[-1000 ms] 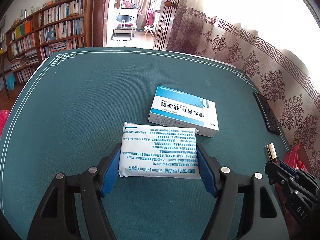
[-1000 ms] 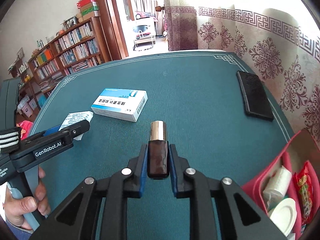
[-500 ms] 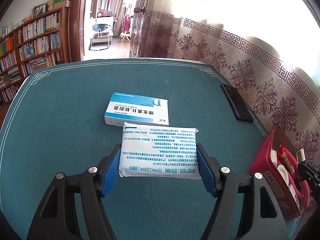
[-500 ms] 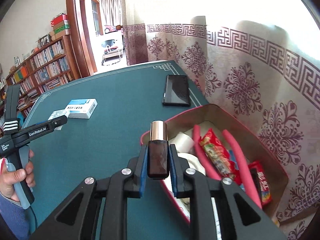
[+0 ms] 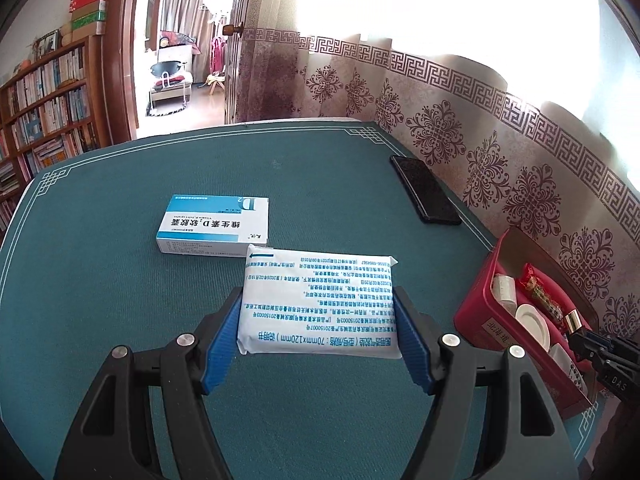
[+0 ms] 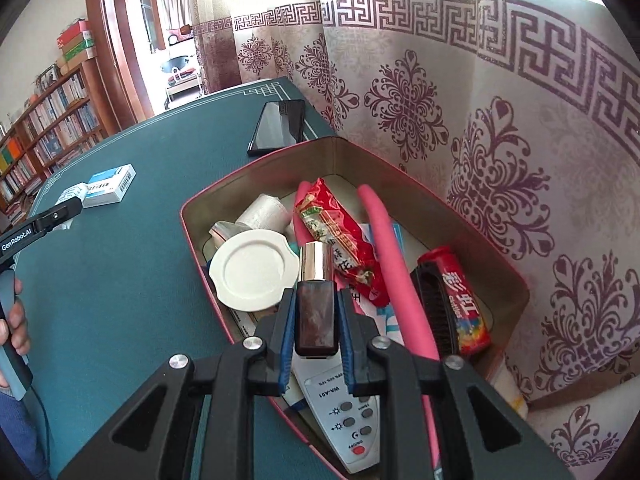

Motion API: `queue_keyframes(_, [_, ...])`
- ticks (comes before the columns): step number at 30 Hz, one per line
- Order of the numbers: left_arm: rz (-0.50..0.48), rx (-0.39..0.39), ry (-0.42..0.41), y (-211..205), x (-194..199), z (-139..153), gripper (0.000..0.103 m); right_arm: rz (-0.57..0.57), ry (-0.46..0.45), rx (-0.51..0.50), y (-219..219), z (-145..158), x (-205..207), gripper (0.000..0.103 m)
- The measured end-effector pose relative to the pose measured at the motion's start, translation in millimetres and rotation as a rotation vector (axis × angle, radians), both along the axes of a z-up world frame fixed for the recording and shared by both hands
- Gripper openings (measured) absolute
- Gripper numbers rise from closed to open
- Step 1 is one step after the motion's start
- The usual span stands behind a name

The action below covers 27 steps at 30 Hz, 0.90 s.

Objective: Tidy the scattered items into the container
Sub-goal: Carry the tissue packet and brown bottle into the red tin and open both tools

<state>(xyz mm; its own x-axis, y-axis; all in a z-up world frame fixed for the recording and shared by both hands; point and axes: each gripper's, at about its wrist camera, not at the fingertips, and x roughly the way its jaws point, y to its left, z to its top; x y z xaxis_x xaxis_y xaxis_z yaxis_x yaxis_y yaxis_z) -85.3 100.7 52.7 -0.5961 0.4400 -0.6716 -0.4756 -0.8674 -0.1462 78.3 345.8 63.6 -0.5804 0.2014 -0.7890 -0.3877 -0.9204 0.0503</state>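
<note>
Holding: my right gripper clamps dark bottle above red container.
Left gripper: grips white packet, left of container.

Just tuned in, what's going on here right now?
A person is tidying a table into a red box. The right gripper is shut on a small dark bottle above the box's contents. The left gripper grips a white packet over the table. A medicine carton and phone remain out.
</note>
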Motion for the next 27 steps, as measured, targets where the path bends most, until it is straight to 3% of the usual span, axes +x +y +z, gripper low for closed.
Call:
queue_keyframes(2, [-0.011,-0.004,0.005,3.2,3.5,1.2,0.073,-0.013,-0.011,-0.031,6.0,-4.3,1.3,0.023])
queue_keyframes(5, [-0.026,-0.001,0.009,6.5,7.8,4.0,0.073,-0.03,0.0,-0.026,10.9,-4.5,6.2,0.033])
queue_keyframes(14, [-0.109,0.008,0.016,30.1,25.8,14.1,0.073,-0.048,0.06,0.01,13.0,6.9,14.3,0.033])
queue_keyframes(18, [-0.186,0.011,0.009,56.7,40.7,15.6,0.073,-0.049,0.102,0.033,13.2,12.7,18.1,0.037])
queue_keyframes(20, [-0.221,0.007,0.003,73.7,47.6,16.2,0.073,-0.042,0.116,0.025,15.6,12.2,19.1,0.047])
queue_keyframes(27, [-0.344,-0.013,0.01,133.3,72.1,18.5,0.073,-0.051,0.148,0.025,25.8,8.8,25.4,0.047])
